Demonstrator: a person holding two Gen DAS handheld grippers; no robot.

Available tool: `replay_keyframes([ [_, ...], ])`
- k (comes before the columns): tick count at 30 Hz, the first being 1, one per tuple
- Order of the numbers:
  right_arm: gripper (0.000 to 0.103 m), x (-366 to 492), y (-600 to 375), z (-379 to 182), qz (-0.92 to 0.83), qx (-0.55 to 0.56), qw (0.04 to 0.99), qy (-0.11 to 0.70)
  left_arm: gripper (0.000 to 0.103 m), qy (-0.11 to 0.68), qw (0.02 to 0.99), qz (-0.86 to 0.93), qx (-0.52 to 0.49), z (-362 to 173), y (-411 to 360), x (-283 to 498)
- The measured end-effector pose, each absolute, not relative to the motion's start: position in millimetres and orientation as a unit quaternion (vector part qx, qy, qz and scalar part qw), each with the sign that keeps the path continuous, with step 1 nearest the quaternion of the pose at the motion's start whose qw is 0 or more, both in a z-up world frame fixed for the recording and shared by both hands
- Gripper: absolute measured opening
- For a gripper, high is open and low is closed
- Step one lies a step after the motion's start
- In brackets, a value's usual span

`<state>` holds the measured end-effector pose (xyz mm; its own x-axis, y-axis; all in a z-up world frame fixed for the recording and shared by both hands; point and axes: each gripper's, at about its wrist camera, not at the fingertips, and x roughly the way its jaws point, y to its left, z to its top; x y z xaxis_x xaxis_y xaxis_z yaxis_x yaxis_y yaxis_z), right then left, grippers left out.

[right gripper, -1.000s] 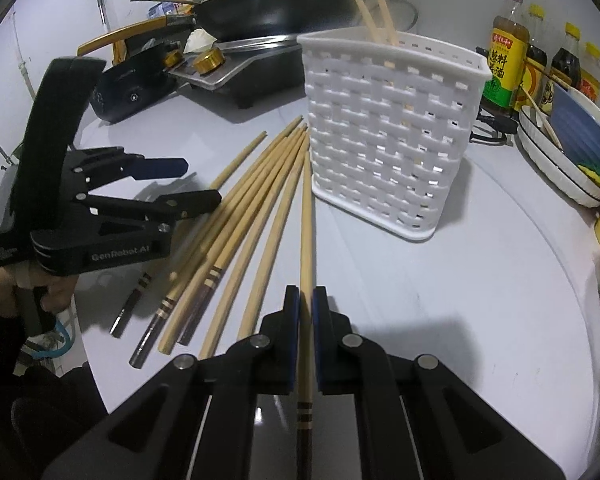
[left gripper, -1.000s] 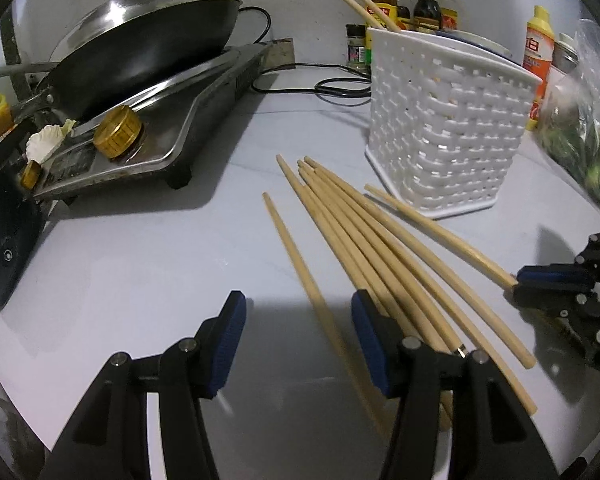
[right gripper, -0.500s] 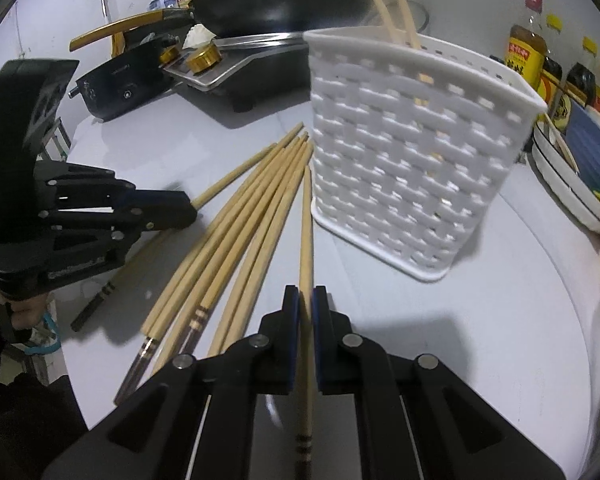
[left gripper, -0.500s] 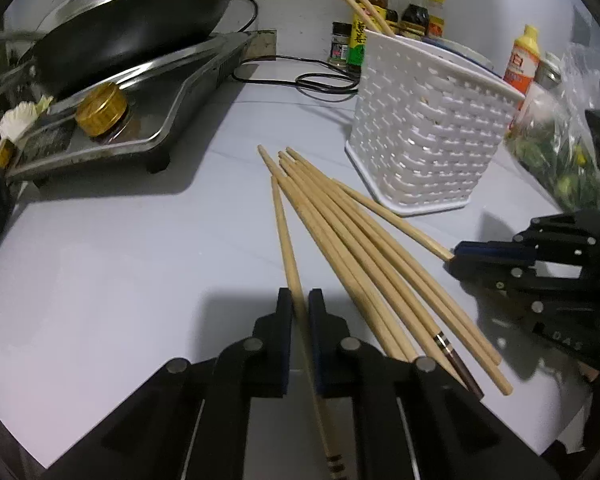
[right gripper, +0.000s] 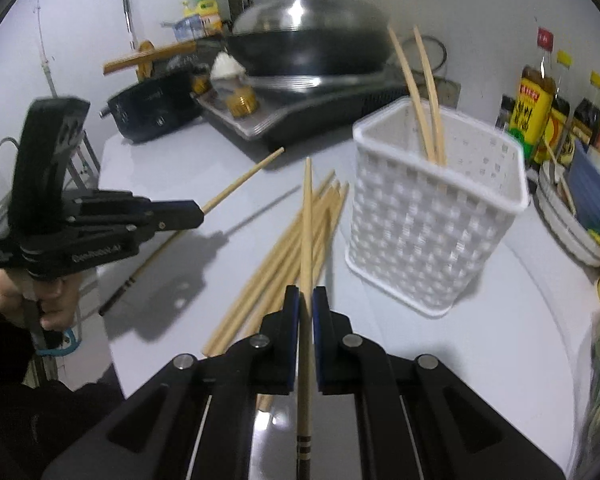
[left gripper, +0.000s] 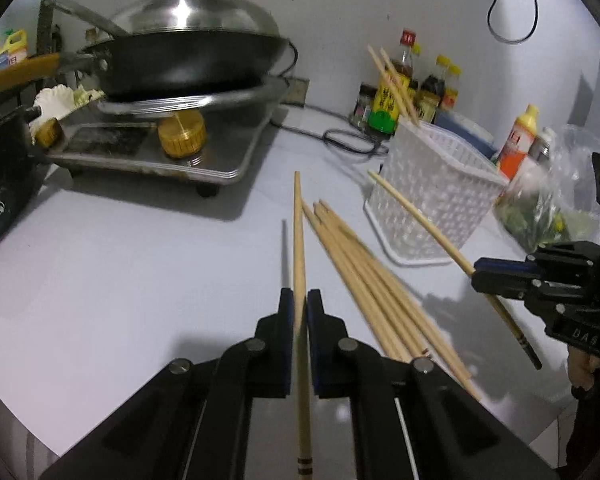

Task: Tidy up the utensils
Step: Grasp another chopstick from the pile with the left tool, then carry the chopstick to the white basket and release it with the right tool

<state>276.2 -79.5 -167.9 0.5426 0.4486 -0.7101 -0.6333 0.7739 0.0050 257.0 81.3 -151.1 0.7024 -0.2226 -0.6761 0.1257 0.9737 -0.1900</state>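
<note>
Step in hand: both claws loaded, one chopstick each, lifted off the pile — carry-to-basket phase, as I read it.

Left gripper (left gripper: 298,308) is clamped tight on a pale wooden chopstick with dark bands at its butt (left gripper: 299,240); the stick runs straight out between the blue pads, tip pointing toward the steel tray under the black lidded wok (left gripper: 188,60) at the back of the white counter (left gripper: 120,260). Right gripper (right gripper: 306,304) is likewise closed on a second pale wooden chopstick with brown bands (right gripper: 307,216), tip aimed at the gap between the wok's stove and the white woven plastic basket (right gripper: 428,216).

Basket sits toward the back right part of the counter, upright, w/ two chopsticks already standing in it (right gripper: 424,92). The remaining loose bundle of wooden chopsticks (left gripper: 364,276) lies flat on the counter mid-area, just beside the basket's near side, fanned out.

Next move, prob.: swing each stick over the basket rim, tip it steeper so the narrow end goes down into the opening, then release — one hand at a time looks safer, since the sticks are long and could clash or knock the light basket. Then back for the bundle.
</note>
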Motion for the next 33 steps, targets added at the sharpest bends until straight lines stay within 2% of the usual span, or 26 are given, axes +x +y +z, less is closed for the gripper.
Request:
replay_keyframes([
  [17, 0.006, 323.6, -106.9, -47.9, 0.308, -0.082, 0.917, 0.240, 0.006, 0.271, 0.952, -0.114, -0.087, -76.5, 93.5, 248.5],
  [27, 0.006, 373.3, -96.7, -21.5, 0.304, -0.074, 0.929, 0.199, 0.006, 0.261, 0.954, -0.106, -0.103, -73.6, 115.1, 258.0],
  [33, 0.006, 395.2, -76.4, -33.9, 0.292, -0.091, 0.931, 0.199, 0.006, 0.264, 0.953, -0.099, -0.112, -79.9, 126.2, 263.5],
])
